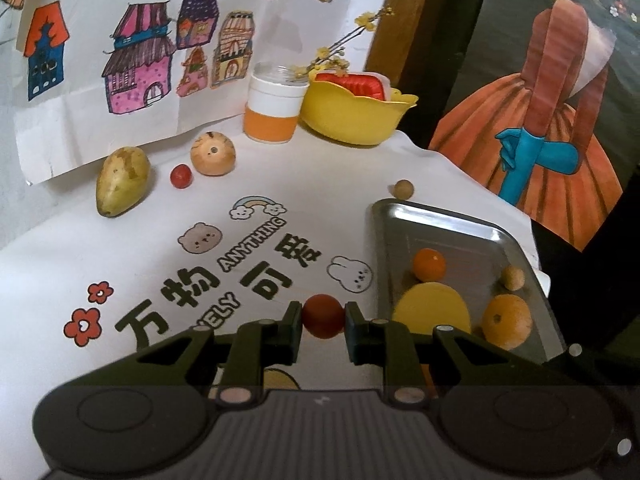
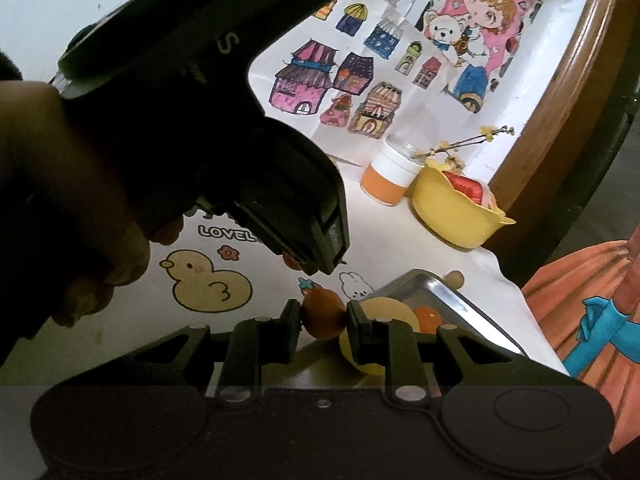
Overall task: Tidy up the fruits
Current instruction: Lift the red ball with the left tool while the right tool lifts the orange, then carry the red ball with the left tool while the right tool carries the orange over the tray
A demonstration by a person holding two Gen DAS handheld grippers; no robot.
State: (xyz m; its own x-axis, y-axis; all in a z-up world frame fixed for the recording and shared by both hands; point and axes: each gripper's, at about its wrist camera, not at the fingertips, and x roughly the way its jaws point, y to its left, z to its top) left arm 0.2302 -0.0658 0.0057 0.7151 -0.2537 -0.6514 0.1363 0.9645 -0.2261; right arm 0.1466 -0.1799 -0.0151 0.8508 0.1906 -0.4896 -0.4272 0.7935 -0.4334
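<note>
**Both grippers loaded, tray close by**

Left wrist view: left gripper closed on a small red fruit, pinched between both pads, held above the printed white cloth just left of the metal tray. Already in the tray: a small orange fruit, a yellow round piece, a larger orange, a small tan ball. Loose on the cloth farther back: a green mango, a small red ball, a tan round fruit, another tan ball by the tray's far corner.

Right wrist view: right gripper closed on a brown-orange fruit, near the tray's near-left corner. Other gripper body and a hand overhead.

Step in hand, by judgement: carrying picked fruit to the tray. Next: over the rim, then lower and release onto bare metal, clear of fruit already there.
</note>
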